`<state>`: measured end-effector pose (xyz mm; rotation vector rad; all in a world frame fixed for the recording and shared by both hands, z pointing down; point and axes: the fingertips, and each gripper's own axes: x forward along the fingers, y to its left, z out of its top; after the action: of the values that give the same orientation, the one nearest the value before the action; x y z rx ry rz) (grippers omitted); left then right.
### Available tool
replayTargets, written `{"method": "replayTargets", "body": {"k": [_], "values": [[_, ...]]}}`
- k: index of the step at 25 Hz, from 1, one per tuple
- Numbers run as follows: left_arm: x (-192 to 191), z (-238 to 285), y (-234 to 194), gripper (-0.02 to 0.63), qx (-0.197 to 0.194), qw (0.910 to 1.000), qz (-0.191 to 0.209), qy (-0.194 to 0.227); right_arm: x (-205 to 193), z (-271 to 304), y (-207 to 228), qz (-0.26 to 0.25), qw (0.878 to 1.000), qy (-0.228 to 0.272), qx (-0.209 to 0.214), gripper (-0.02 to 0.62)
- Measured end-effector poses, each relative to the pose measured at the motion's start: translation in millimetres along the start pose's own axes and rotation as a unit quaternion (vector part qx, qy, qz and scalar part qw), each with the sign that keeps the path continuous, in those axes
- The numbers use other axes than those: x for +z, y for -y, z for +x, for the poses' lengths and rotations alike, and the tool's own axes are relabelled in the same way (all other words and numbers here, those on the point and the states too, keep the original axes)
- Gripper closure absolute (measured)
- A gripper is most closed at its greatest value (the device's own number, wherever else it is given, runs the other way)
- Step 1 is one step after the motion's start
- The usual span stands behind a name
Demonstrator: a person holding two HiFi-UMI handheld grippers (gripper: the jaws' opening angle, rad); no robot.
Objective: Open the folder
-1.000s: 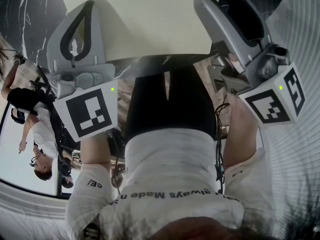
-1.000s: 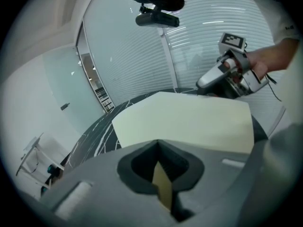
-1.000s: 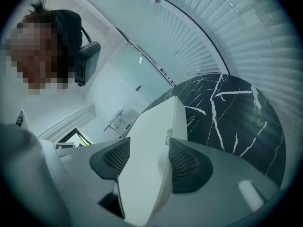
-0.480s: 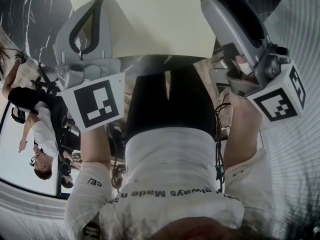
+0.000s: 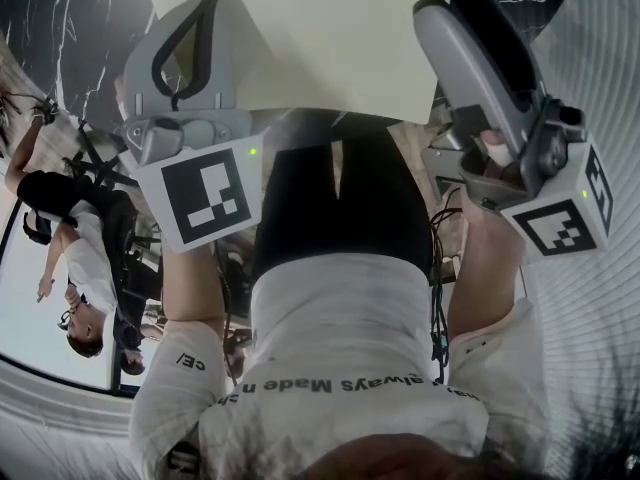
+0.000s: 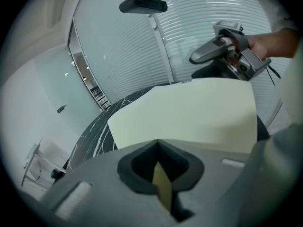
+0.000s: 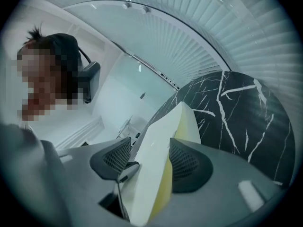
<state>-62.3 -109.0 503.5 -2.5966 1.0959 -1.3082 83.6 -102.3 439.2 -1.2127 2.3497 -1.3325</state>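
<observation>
A pale cream folder (image 5: 300, 38) is held up off the black marble table (image 7: 236, 122), filling the top of the head view. My left gripper (image 5: 195, 13) is shut on a thin edge of it, seen as a cream strip between the pads (image 6: 161, 176), with the broad sheet (image 6: 189, 112) spreading beyond. My right gripper (image 5: 445, 13) grips the folder's other side. There the folder (image 7: 163, 141) stands edge-on between the two mesh pads (image 7: 187, 167), white face to the left and yellow to the right. The right gripper (image 6: 227, 56) also shows across the sheet.
The marble table (image 6: 94, 136) lies under the folder. Slatted white walls (image 5: 590, 348) curve round on the right. A second person (image 5: 75, 268) stands at the left by a glass partition. My own white shirt (image 5: 340, 368) fills the lower head view.
Both grippers have shifted a little to the right and up in the head view, carrying the folder with them. Both grips are unchanged.
</observation>
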Motion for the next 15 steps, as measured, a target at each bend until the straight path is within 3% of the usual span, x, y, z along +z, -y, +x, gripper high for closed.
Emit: {"method": "replayTargets", "body": {"k": [9,15], "values": [[10,-10,-6,0.606,-0.012,0.9990,-0.038,0.020,3,-7,-2,0.003,1.000,0.005,-0.002,0.360],[23,-26,-10,0.604,-0.009,0.9985,-0.049,0.024,11,-10,-26,0.010,1.000,0.004,0.022,0.383]]}}
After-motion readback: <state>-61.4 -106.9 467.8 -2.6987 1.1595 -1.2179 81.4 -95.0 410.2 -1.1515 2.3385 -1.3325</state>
